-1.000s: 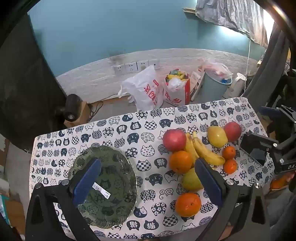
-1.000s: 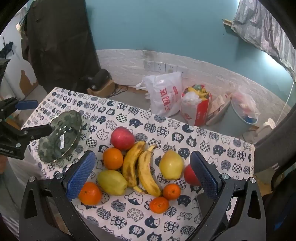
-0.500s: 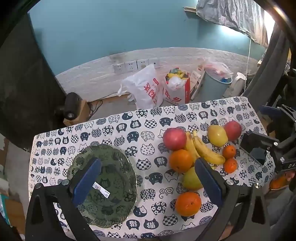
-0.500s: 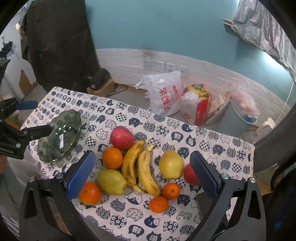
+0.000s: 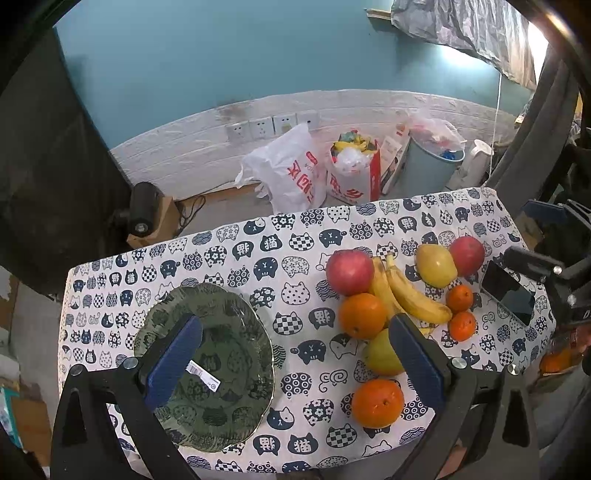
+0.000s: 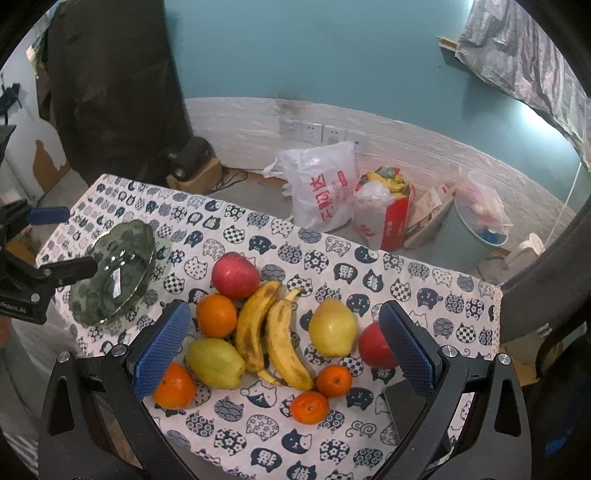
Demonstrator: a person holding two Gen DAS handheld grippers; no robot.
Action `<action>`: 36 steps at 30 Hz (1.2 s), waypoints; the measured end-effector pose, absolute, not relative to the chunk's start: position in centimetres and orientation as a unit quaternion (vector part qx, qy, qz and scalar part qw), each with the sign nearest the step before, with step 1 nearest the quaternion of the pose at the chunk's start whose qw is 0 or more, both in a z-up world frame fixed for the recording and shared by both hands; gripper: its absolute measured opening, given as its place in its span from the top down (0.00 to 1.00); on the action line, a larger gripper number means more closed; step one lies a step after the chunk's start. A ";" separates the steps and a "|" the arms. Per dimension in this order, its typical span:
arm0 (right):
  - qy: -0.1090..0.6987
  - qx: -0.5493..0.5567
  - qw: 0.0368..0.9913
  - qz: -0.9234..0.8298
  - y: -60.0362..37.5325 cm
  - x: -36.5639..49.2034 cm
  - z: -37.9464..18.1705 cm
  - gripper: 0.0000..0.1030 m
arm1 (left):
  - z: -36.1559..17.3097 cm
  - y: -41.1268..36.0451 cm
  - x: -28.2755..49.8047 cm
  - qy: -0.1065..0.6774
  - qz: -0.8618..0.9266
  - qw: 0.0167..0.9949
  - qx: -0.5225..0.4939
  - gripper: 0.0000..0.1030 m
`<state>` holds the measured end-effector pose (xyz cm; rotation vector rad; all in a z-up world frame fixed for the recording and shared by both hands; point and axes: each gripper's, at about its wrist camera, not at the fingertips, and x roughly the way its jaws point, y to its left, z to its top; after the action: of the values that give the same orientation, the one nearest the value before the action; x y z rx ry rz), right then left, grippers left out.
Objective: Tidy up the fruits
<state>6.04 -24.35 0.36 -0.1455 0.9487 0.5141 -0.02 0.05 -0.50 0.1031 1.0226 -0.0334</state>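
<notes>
I see soft, even daylight entering far right behind the grey crumpled curtain [image 5: 476, 33], blowing out there; focus stays sharp centrally, while fisheye curvature and dark vignetting ring both views.

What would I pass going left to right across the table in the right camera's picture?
Green plate → big orange → bananas → yellow pear → half-hidden red apple → dark phone.

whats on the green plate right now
No fruit: the green plate holds only a white barcode sticker. A finger of the left hand-held gripper hides part of it in the left view, but the right view shows nothing else there.
</notes>
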 end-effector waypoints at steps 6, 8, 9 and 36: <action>0.448 -0.055 0.861 0.232 -25.4 6.4 0.8 0.03 | -0.8 0.2 0.0 0.496 -0.014 0.867 0.042 0.01; 0.455 -0.046 0.858 0.232 -25.7 6.4 0.9 0.03 | -0.8 0.3 -0.2 0.500 -0.023 0.865 0.033 0.01; 0.455 -0.042 0.857 0.236 -25.8 6.3 0.9 0.03 | -0.8 0.3 -0.2 0.500 -0.023 0.865 0.034 0.01; 0.458 -0.060 0.855 0.235 -25.5 6.0 0.3 0.03 | -1.5 -0.4 0.5 0.509 -0.020 0.860 0.044 0.01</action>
<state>6.03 -25.47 0.34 -0.1257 0.9622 0.4946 0.50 -0.36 -1.48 0.0920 1.0680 -0.0430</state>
